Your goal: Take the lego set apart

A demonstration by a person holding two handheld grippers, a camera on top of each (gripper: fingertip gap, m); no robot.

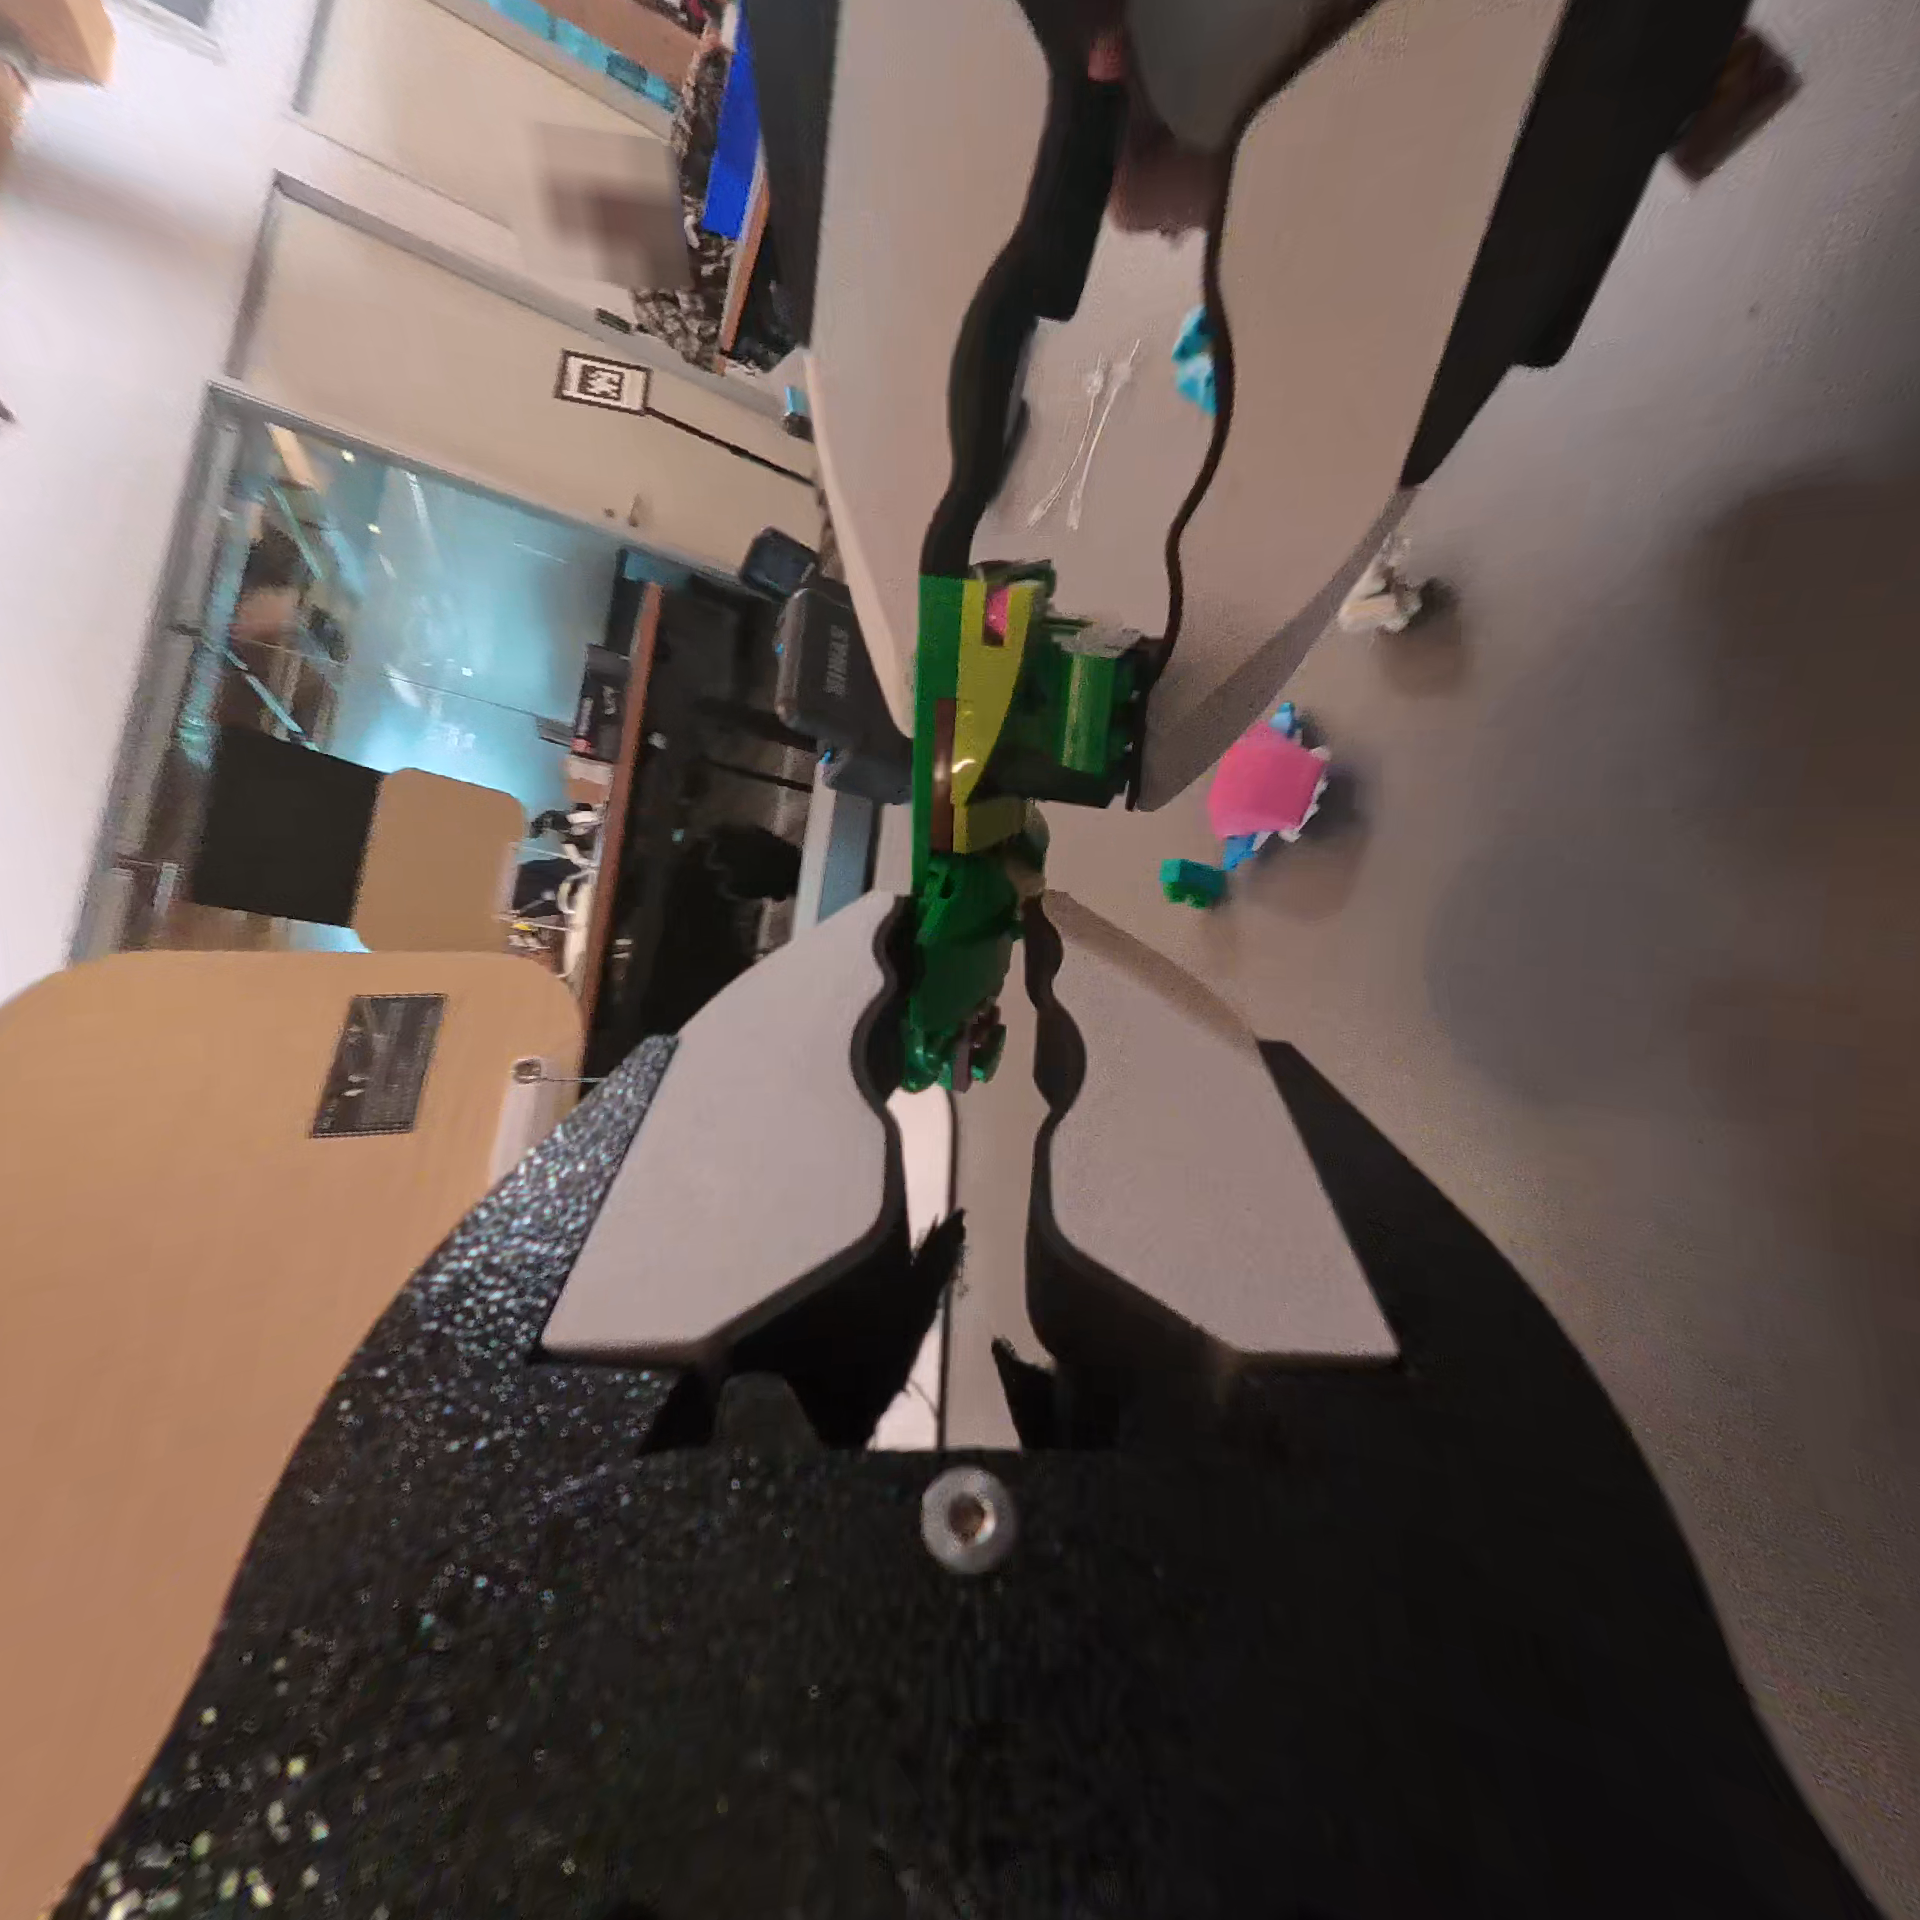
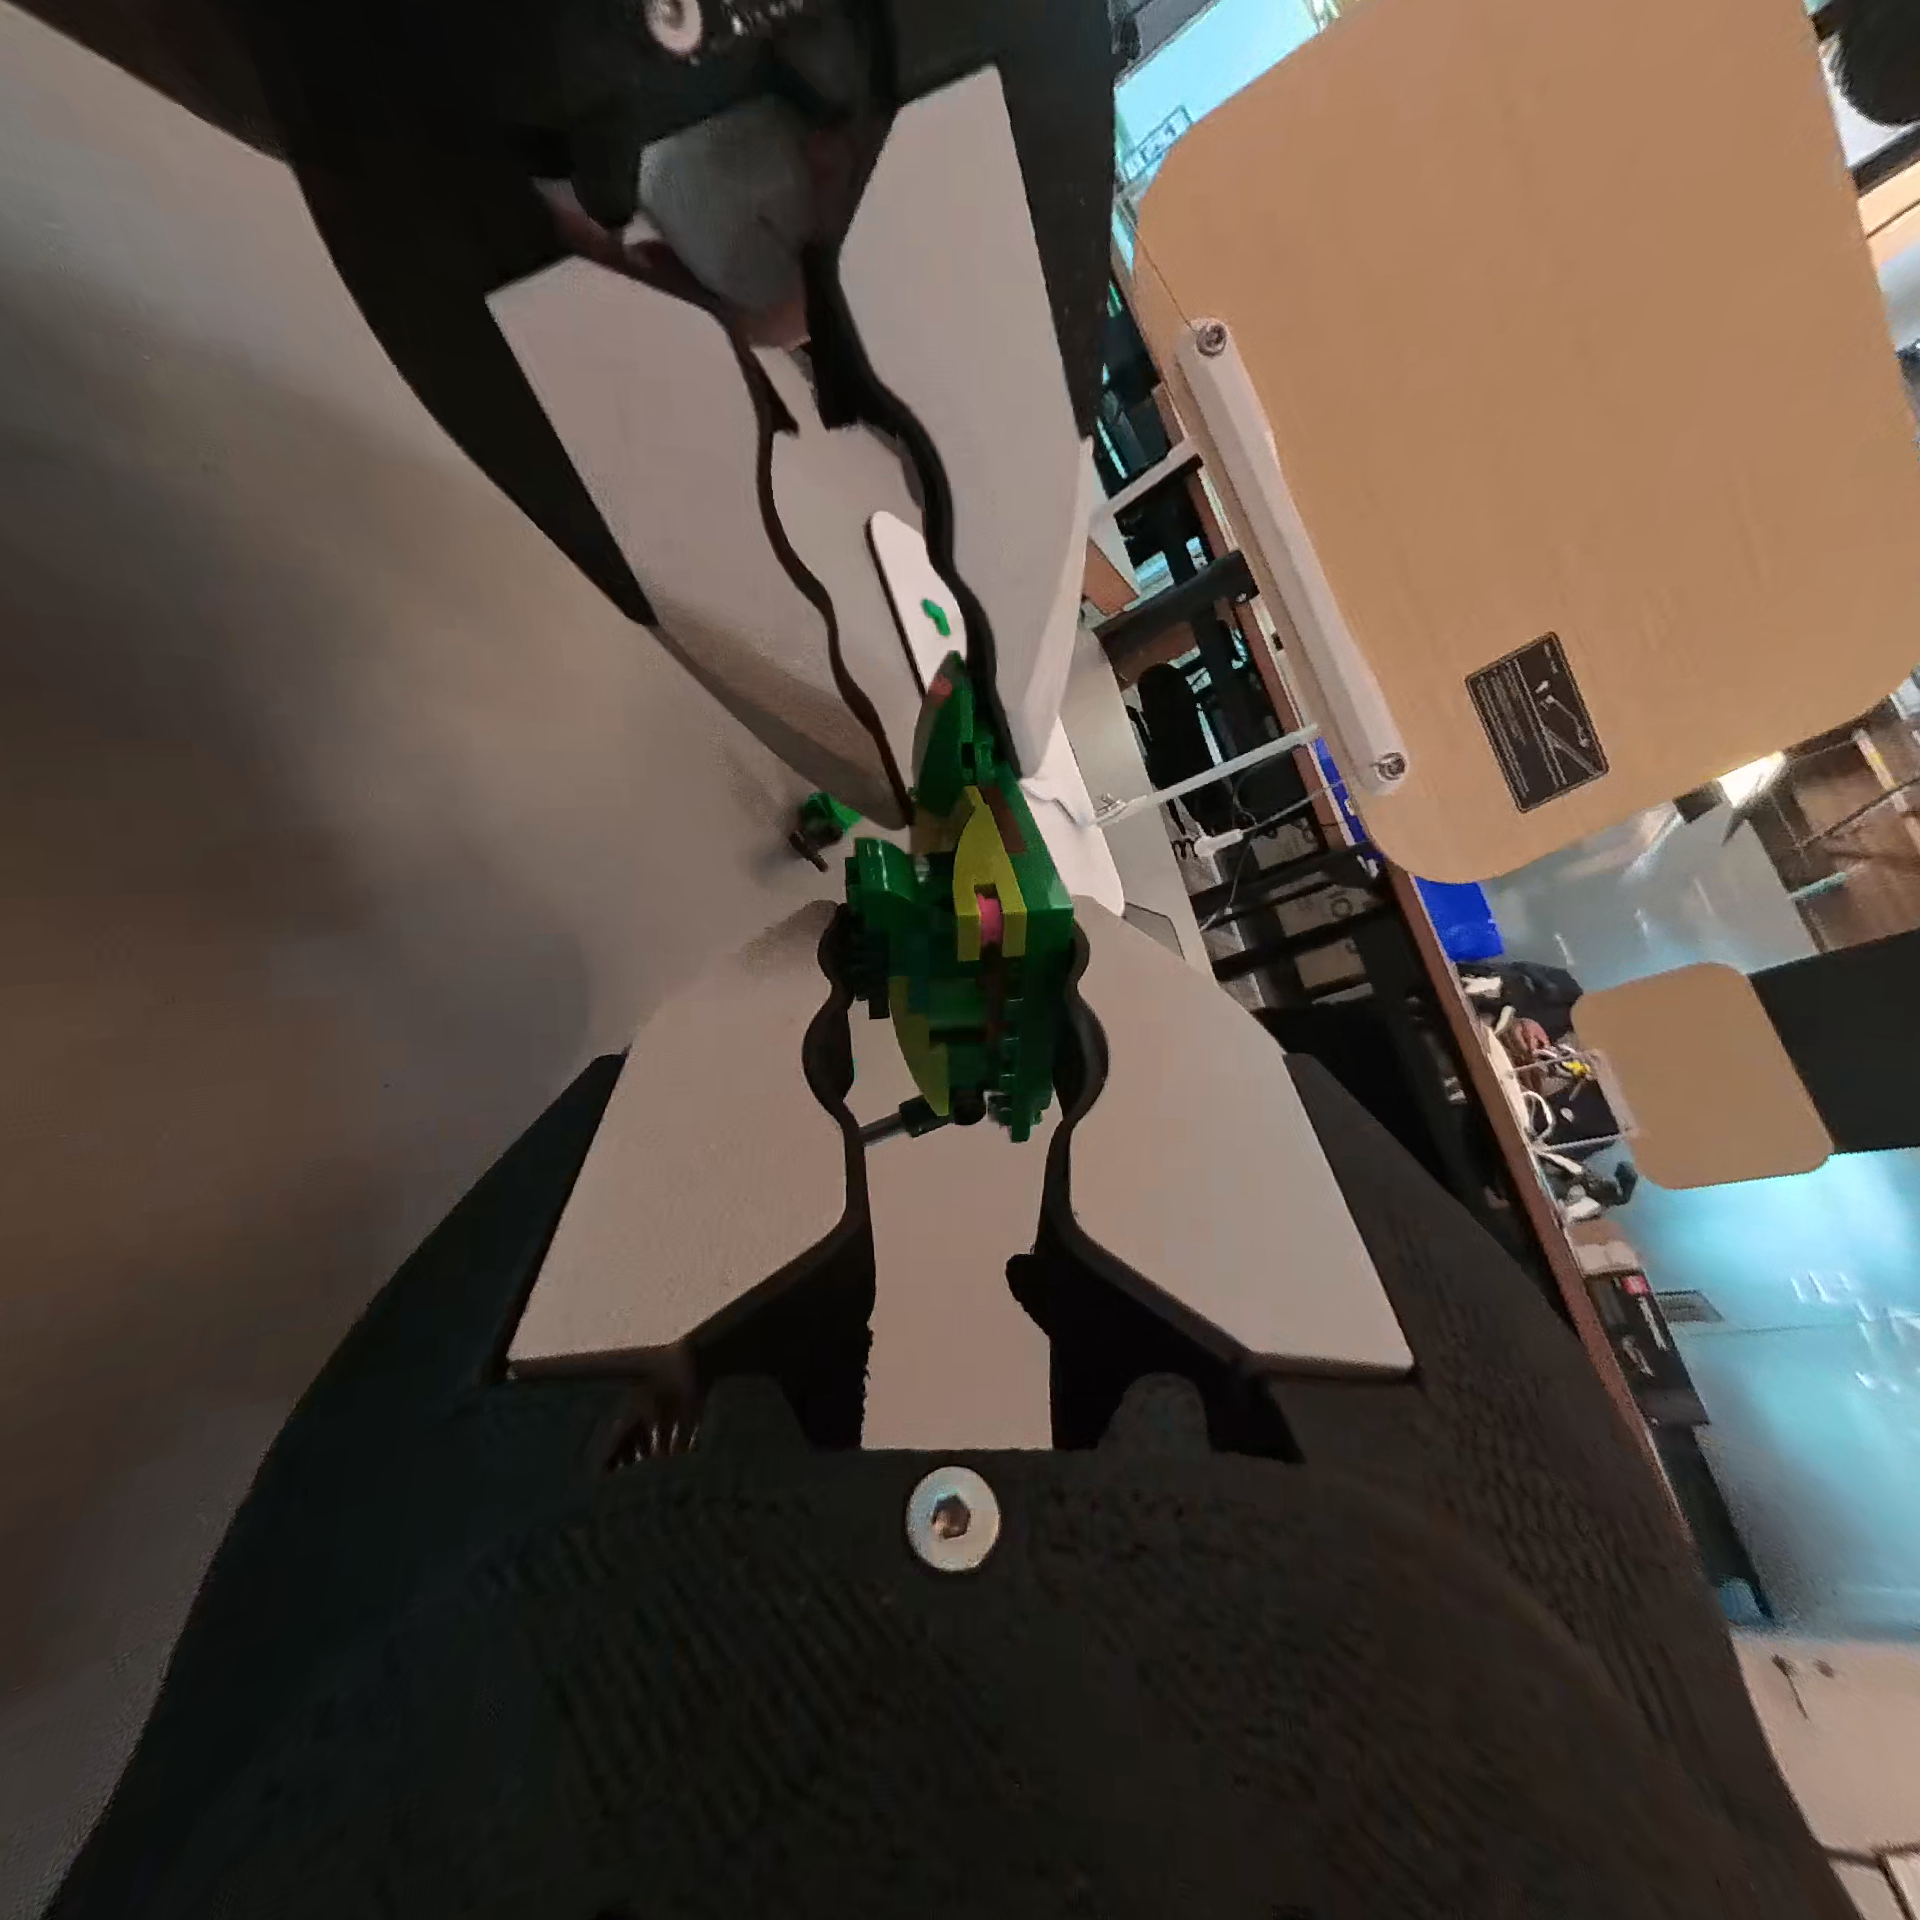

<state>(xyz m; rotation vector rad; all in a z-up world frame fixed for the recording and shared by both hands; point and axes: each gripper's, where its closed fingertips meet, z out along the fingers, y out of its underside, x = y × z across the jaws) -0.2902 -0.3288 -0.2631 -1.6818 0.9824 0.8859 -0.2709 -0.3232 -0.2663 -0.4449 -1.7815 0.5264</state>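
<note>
the left claw [image 1: 961,966] is drawn in narrow, pinching one end of the green and yellow lego set [image 1: 987,727]. the right claw [image 2: 956,977] is likewise nearly closed, clamped on the other end of the lego set [image 2: 971,935], so the model hangs between the two, held above the grey desk [image 1: 1610,727]. loose pieces lie on the desk: a pink piece [image 1: 1262,779], and what seems a small green bit [image 1: 1190,883], though blurred.

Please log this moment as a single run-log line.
left claw: shut on lego set | right claw: shut on lego set | set: held between both, off table | loose pieces: on table
</note>
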